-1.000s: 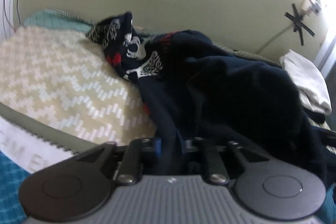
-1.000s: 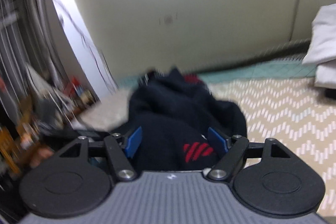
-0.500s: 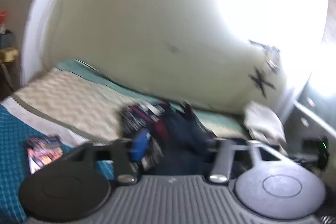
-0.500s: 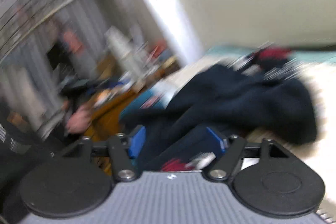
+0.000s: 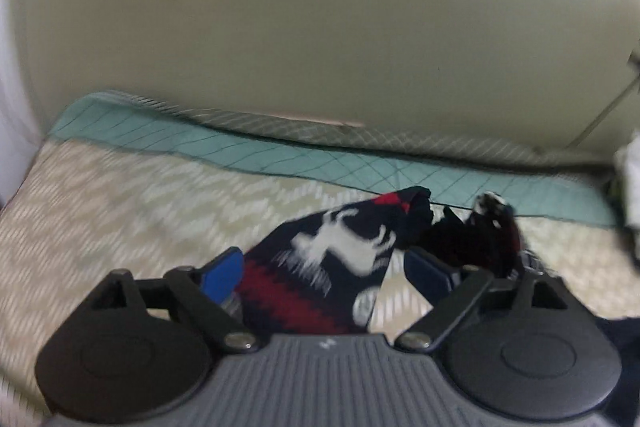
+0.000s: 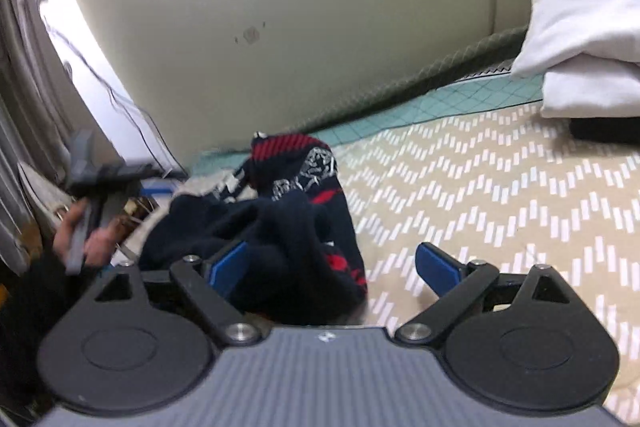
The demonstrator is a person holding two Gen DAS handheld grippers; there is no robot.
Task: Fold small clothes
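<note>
Crumpled navy sweater point(image 6: 288, 227) (on bedspread point(image 6: 500, 195))

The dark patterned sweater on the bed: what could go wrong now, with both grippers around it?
1. The sweater lies bunched, so either gripper may pinch several layers.
2. The left gripper and right gripper are opening, with cloth between the jaws; a fold may snag on a pad.
3. The left-wrist view is blurred, so aiming at an edge is uncertain.

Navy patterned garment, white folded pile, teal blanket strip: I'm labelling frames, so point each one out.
Navy patterned garment point(image 6: 288, 227): right wrist view, crumpled dark middle.
White folded pile point(image 6: 584, 27): right wrist view, upper fold.
Teal blanket strip point(image 5: 240, 151): left wrist view, quilted band beside the wall.
</note>
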